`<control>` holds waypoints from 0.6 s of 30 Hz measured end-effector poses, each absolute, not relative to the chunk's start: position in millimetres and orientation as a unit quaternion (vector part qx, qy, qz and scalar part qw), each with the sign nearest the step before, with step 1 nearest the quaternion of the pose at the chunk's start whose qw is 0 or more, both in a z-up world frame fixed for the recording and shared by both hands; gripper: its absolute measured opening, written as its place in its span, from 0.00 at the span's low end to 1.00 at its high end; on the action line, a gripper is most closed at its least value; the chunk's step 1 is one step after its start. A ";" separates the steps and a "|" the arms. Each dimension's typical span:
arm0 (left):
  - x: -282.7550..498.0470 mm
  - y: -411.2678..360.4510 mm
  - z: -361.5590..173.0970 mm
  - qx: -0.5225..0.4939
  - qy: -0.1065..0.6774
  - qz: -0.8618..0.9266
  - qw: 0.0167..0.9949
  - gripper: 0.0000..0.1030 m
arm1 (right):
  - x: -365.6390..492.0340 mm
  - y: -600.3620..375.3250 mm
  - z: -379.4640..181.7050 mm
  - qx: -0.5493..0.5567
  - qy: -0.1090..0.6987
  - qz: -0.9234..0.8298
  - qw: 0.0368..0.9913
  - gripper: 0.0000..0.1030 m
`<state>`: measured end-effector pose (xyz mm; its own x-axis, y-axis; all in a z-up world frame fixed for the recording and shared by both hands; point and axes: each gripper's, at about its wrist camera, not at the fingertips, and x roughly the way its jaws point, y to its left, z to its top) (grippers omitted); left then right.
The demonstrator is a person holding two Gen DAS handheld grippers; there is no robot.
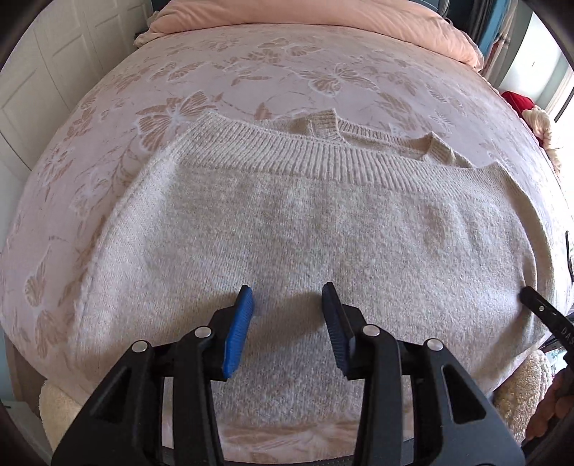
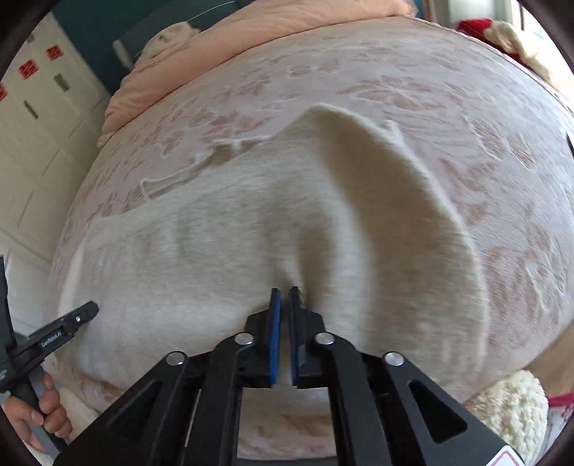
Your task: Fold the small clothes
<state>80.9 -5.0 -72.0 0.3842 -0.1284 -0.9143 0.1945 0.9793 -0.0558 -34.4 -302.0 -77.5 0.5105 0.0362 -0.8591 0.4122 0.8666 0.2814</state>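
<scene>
- a cream knitted sweater [image 1: 287, 222] lay spread on the bed [image 1: 251, 71], reaching the near edge, with its ribbed hem band [image 1: 305, 154] turned toward the far side.
- beyond the hem band, ribbed cuffs [image 1: 323, 123] showed from underneath, lying on the butterfly-patterned bedspread [image 1: 172, 114].
- the left gripper [image 1: 287, 304] hung over the near middle of the sweater; its jaws stood well apart with nothing between them, and the blue pads [image 1: 238, 329] cast a shadow on the knit.
- the right gripper [image 2: 285, 297] sat at the sweater's near right part, its jaws drawn almost together and pinching a fold of the knit.
- from that pinch, the fabric rose in a tall ridge [image 2: 358, 172] running toward the far side of the bed; the right wrist view was blurred here.
- in the left wrist view, the tip of the right gripper showed at the sweater's right edge.
- a peach duvet [image 1: 305, 21] was heaped along the far edge of the bed.
- white cupboard doors [image 2: 39, 143] stood past the left edge, and something red [image 1: 516, 102] lay off the far right corner.
- a fluffy cream fabric [image 2: 509, 405] lay below the near edge of the bed.
</scene>
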 end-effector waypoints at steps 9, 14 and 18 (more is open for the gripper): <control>69.7 -3.0 -68.8 0.026 0.548 -0.084 0.832 0.38 | -81.5 -340.1 -79.2 0.232 0.476 -0.183 0.828 0.47; 62.7 0.6 -72.6 0.029 0.553 -0.076 0.829 0.39 | -70.2 -327.6 -82.2 0.204 0.483 -0.166 0.835 0.10; 60.5 5.4 -76.3 0.028 0.557 -0.069 0.827 0.41 | -81.6 -343.1 -42.9 0.222 0.428 -0.162 0.861 0.06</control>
